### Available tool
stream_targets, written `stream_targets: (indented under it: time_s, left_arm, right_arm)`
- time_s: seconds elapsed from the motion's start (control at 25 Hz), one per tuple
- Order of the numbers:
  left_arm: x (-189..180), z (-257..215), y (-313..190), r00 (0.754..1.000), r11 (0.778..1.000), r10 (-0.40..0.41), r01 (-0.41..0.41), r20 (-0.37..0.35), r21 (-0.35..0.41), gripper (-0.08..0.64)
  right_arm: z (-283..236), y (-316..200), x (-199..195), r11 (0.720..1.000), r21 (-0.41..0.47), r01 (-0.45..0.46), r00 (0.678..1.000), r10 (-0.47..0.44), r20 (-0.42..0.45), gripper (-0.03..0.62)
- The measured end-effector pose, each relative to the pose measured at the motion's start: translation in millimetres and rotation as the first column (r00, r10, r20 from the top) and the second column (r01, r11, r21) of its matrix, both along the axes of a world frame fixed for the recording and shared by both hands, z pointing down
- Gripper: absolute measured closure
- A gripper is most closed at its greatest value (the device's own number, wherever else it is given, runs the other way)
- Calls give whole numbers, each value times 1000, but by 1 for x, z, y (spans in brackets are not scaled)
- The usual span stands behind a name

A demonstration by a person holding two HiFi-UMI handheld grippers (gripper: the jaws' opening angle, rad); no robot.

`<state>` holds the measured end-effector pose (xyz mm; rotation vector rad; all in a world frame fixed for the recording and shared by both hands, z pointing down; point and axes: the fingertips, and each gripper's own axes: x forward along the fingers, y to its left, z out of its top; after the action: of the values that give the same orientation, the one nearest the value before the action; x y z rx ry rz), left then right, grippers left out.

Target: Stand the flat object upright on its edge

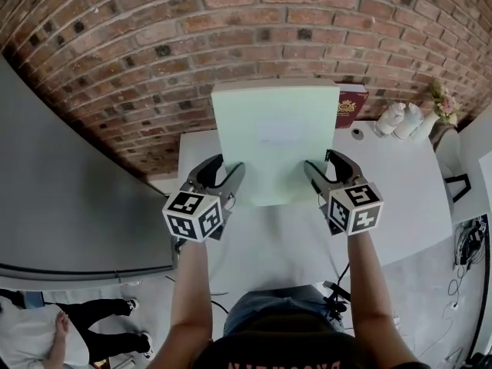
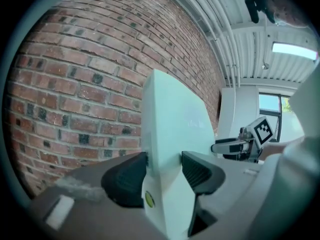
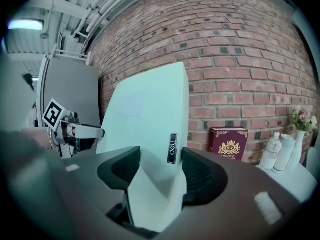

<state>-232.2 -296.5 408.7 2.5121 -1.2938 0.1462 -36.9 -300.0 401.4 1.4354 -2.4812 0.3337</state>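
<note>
Left gripper view is showing the left gripper [image 2: 162,171] clenching its fingers [image 2: 125,180] on the pale green board [image 2: 172,114], and the right gripper [image 3: 156,171] is grasping the opposite edge. Between the fingers the board is standing almost upright, so only the releasing seems left. Whether its lower edge is resting on the worktop [image 1: 400,183] is hard to make out.

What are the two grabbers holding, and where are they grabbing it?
Both hold the pale green box. The left gripper clamps its left edge and the right gripper clamps its right edge, both near the bottom corners.
</note>
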Motion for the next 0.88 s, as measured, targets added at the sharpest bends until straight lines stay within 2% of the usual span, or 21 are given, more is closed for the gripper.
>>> stream_targets:
  time_s: [0.24,0.48,0.88]
  left_arm:
    - [2,-6,-21,999,999,-40,40,32,26,330]
    - [5,-4,-47,993,997,-71,66,96,51,330]
    - [11,12,-102,983,995,-99,93,153,47,331]
  right_arm:
    - [-4,-27,0,1000,24,15,1000,-14,-23,327]
    - [2,-58,2,999,31,21,998,-19,-53,328]
    - [18,-115,6,999,40,15,994,-11,-113,328]
